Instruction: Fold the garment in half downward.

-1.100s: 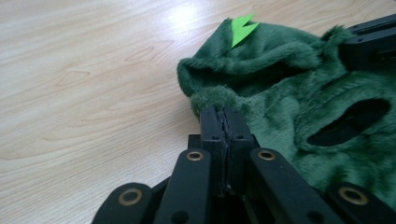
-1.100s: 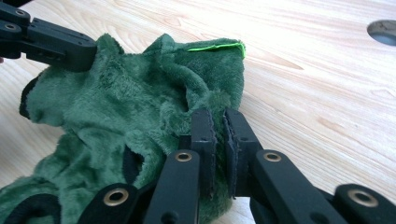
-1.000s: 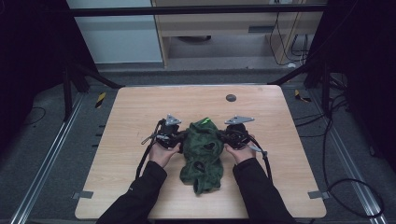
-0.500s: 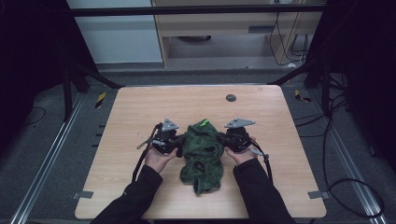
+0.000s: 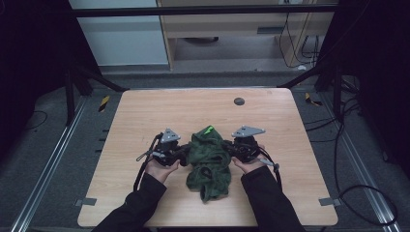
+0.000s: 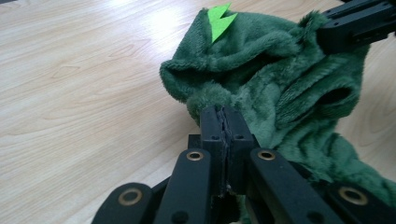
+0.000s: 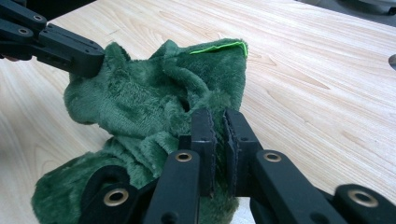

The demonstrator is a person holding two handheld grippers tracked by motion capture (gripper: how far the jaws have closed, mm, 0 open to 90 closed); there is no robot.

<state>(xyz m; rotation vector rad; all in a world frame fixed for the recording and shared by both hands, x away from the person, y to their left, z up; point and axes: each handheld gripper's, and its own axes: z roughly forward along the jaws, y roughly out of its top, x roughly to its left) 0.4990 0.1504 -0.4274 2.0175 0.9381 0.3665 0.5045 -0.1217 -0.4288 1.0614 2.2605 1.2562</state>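
Observation:
A dark green fleece garment [image 5: 209, 162] lies bunched at the table's near middle, with a bright green tab [image 5: 209, 129] at its far end. My left gripper [image 5: 185, 152] comes in from the left and is shut on a rolled edge of the garment [image 6: 280, 84], jaws pressed together [image 6: 223, 117]. My right gripper [image 5: 228, 147] comes in from the right and is shut on a fold of the garment [image 7: 140, 102], with fabric between its fingertips [image 7: 218, 122]. The held end is lifted a little. The garment's lower part rests on the wood.
The wooden table [image 5: 145, 121] has bare wood to the left, right and far side of the garment. A small dark round disc [image 5: 239, 101] sits near the far edge. Tape marks [image 5: 328, 201] lie at the near corners. Cables trail from both grippers.
Both hands have drawn the garment's held end a little toward the table's near edge, the left also slightly leftward. Both grips are unchanged.

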